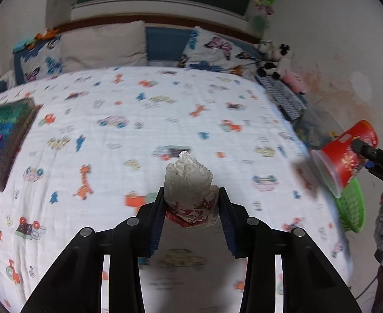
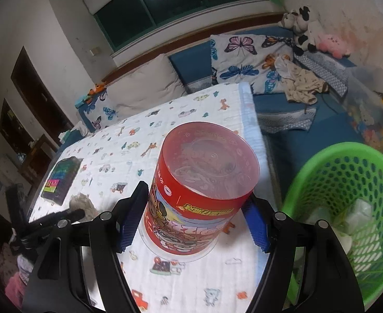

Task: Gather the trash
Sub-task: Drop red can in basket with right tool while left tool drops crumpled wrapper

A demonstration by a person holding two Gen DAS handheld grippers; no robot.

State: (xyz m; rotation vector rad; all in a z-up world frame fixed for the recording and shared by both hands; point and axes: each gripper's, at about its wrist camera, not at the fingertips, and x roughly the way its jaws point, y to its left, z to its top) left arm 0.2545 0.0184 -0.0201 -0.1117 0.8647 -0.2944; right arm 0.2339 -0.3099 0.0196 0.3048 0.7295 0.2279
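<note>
Left wrist view showed the left tool (image 1: pixel 190 203) clamped on a crumpled wad of white paper (image 1: pixel 189 182) with a red-printed wrapper at its base, held above the patterned blanket (image 1: pixel 139 130) on the bed. Off to the right, the right tool (image 1: pixel 366 154) held a red can (image 1: pixel 345 156) tilted over a green basket (image 1: pixel 350 208).

Right wrist view showed the right tool (image 2: pixel 195 219) clamped on that red can (image 2: pixel 199 190), its clear plastic lid facing forward. Just beside it on the right stood the green mesh basket (image 2: pixel 347 172), holding several white crumpled papers (image 2: pixel 358 211).
</note>
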